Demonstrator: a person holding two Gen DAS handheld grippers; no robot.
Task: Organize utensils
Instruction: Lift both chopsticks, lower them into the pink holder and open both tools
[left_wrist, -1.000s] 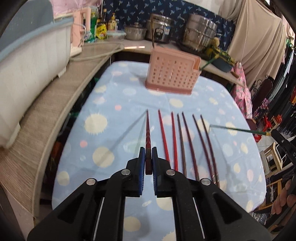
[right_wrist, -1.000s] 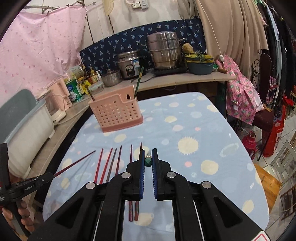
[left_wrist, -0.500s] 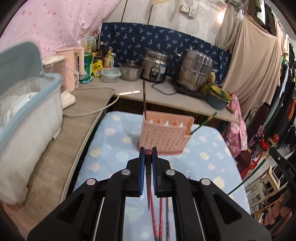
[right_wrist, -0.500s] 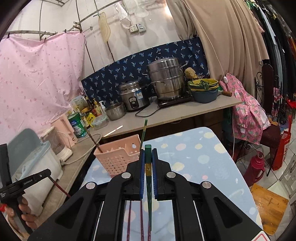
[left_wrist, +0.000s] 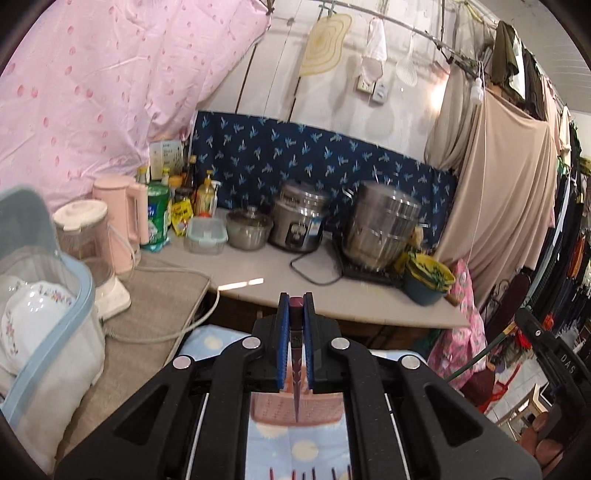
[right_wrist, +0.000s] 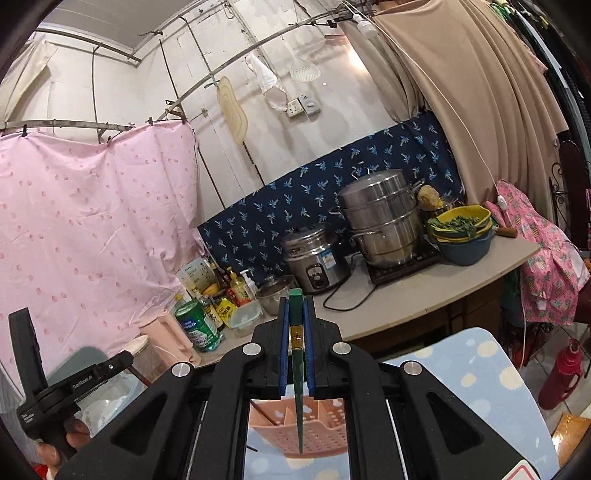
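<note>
Pink plastic basket (left_wrist: 295, 408) sits on the desk (right_wrist: 491, 376) below and ahead of both grippers. The left gripper (left_wrist: 296, 339) is clenched on a dark red chopstick (left_wrist: 296, 384), the right gripper (right_wrist: 296, 339) on a green chopstick (right_wrist: 298, 398); both sticks hang point-down toward the basket.

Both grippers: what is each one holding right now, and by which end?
The left gripper pinches a dark red chopstick near its thick top end. The right gripper pinches a green chopstick the same way.
</note>
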